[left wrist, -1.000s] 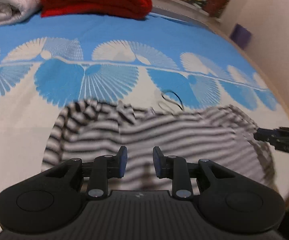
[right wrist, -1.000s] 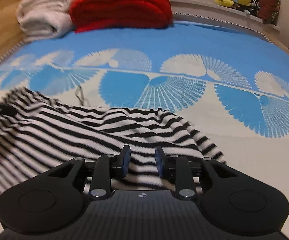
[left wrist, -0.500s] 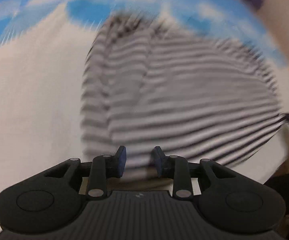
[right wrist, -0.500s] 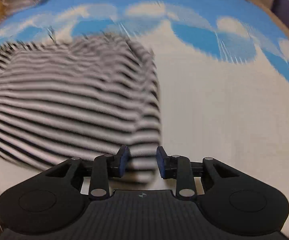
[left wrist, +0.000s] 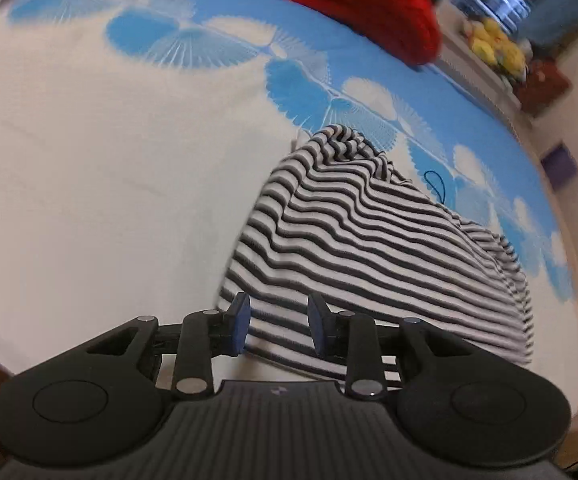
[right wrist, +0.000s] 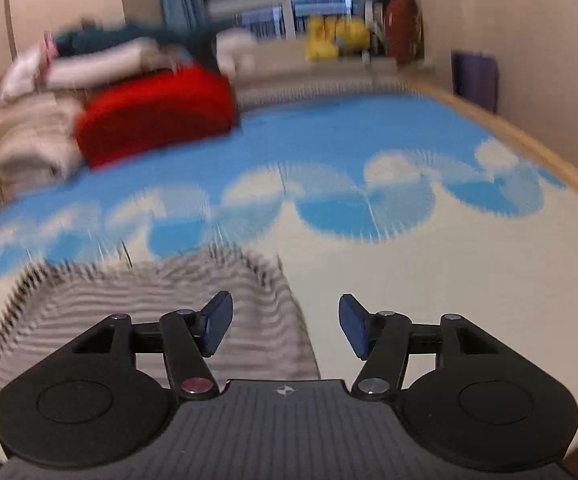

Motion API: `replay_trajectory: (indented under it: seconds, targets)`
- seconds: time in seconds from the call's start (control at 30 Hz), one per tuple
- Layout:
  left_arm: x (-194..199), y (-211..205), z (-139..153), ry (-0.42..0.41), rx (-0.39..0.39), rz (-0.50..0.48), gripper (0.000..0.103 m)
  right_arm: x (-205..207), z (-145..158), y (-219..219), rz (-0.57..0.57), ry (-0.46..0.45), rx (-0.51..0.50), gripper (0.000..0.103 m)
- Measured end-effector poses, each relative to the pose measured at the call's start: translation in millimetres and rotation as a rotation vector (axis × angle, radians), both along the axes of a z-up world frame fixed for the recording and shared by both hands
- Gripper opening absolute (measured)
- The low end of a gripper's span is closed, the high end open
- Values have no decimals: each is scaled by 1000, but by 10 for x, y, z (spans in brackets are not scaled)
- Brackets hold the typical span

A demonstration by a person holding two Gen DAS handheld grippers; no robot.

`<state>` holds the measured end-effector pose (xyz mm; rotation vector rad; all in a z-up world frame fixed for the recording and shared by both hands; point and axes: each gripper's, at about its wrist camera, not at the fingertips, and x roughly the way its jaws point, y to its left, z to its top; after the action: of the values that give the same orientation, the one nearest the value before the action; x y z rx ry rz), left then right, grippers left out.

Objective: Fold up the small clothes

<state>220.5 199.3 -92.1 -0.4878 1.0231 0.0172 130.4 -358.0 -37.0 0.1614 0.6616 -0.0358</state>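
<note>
A black-and-white striped garment (left wrist: 373, 240) lies bunched on the bed, its near hem by the front edge. My left gripper (left wrist: 277, 330) hovers over that hem, its blue pads a hand's width apart with nothing clamped between them. In the right wrist view the garment (right wrist: 149, 312) is blurred at lower left. My right gripper (right wrist: 285, 326) is wide open and empty, over the garment's right edge and the white sheet.
The bed sheet (left wrist: 89, 160) is white near me and blue with white fan shapes farther off. A red folded blanket (right wrist: 153, 116) and pale folded bedding (right wrist: 29, 140) lie at the far end. Plush toys (right wrist: 335, 38) sit on the sill. A wooden bed edge (right wrist: 549, 160) runs along the right.
My right gripper has opened wide and let go of the garment, which now lies on the bed. Both grippers have swung and lifted, so the views tilted up toward the room.
</note>
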Motion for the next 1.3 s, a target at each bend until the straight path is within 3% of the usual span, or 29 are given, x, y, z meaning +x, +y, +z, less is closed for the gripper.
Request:
replay_trajectory:
  seconds: [0.1,0.27,0.43,0.67,0.97,1.07,1.1,1.17,1.3]
  targets:
    - [36,-18,-18,8,-2,-13,34,-1,28,-15,-24,-38,-29,61]
    - [116,54,-230,102,-49,31,36,172,-147,-82,-51,48,18,61]
    - [266,65,-537,231,-60,89,37,254,-223,-91,-47,65,14,61]
    - [413,20,-776,318,-37,126,45,198,-221,-162,-55,62,11,61]
    - [586,-69,-858,321,11,139,46,139,-228,-279,-86,59,8,61]
    - [614,-121,-854,302,43,128,41,128,-235,-302,-91,65,-1,61]
    - [614,-136,-849,294,52,123,25,122,-236,-316,-97,65,-1,61]
    - [586,-147,-824,277,46,105,12,116,-235,-343,-111,64,7,61]
    - [517,-185,-654,198,88,80,9,116,-234,-363,-141,63,26,61]
